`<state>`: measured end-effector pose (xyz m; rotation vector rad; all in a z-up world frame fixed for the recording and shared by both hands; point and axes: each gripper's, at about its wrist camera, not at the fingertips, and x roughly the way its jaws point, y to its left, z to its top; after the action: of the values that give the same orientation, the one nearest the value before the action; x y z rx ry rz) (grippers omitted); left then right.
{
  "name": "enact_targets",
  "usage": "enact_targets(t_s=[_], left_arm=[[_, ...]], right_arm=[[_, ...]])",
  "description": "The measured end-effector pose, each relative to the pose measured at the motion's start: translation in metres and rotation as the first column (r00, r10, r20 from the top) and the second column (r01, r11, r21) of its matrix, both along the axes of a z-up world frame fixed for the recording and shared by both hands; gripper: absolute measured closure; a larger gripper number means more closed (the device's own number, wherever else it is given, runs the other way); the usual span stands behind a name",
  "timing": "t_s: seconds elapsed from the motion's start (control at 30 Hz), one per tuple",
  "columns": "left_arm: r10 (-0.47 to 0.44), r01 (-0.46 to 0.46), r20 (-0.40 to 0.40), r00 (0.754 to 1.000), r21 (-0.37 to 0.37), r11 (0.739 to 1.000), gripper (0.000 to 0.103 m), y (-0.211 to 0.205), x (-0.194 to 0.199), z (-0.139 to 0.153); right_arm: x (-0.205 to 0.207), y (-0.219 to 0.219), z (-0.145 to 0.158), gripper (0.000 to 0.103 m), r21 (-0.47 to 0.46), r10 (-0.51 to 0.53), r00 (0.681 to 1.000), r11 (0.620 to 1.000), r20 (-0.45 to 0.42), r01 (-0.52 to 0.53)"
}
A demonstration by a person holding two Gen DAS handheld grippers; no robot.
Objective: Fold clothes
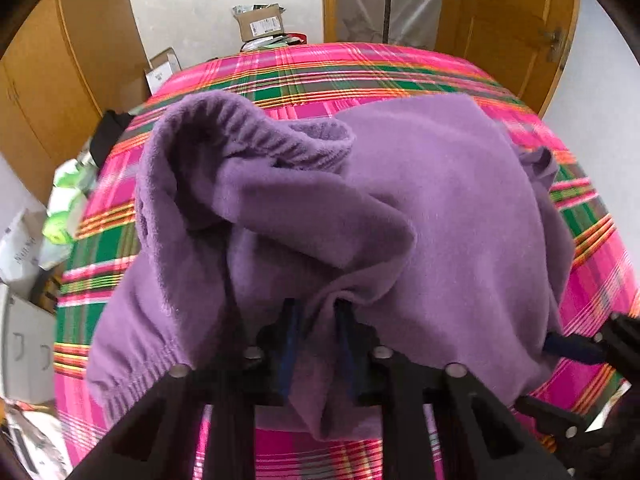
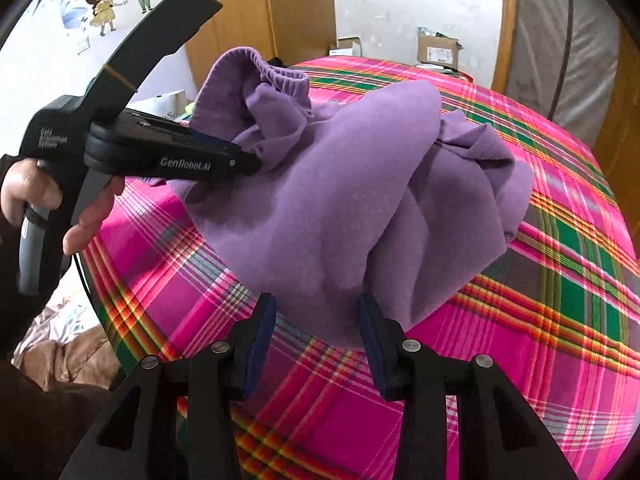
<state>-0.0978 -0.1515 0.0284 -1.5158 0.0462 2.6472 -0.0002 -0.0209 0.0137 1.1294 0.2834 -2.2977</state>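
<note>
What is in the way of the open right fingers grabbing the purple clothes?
Nothing visible. The right gripper is open with the purple clothes' near edge just ahead of it, over the plaid cloth.

The left gripper (image 1: 318,312) is pinching a fold of the purple fleece garment (image 1: 320,208), which is lying bunched on the pink plaid bed cover (image 1: 400,68). The right gripper (image 1: 576,346) is reaching in at the garment's right edge.

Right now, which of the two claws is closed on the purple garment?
The left claw: it pinches a fold of the purple garment. The right claw stands open at the garment's near edge.
</note>
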Motion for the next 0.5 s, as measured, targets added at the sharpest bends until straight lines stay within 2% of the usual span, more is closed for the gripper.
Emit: enact_targets(t_s=[0.13, 0.23, 0.37, 0.5], left_arm=[[0.036, -0.033, -0.022, 0.999, 0.129, 0.991, 0.099, -0.021, -0.001, 0.013], [0.09, -0.078, -0.038, 0.995, 0.243, 0.967, 0.099, -0.04, -0.001, 0.028], [0.141, -0.11, -0.086, 0.986, 0.293, 0.95, 0.099, -0.055, 0.001, 0.051], [0.182, -0.127, -0.118, 0.976, 0.368, 0.921, 0.099, -0.072, -0.001, 0.067]], right_arm=[[0.001, -0.001, -0.001, 0.059, 0.014, 0.012, 1.0, 1.0, -0.016, -0.011], [0.002, -0.001, -0.003, 0.059, 0.028, 0.021, 0.999, 0.999, -0.035, -0.021], [-0.002, 0.001, -0.005, 0.059, 0.012, 0.009, 0.999, 1.0, -0.034, -0.009], [0.005, 0.002, -0.003, 0.059, 0.021, 0.006, 0.999, 1.0, -0.054, -0.005]])
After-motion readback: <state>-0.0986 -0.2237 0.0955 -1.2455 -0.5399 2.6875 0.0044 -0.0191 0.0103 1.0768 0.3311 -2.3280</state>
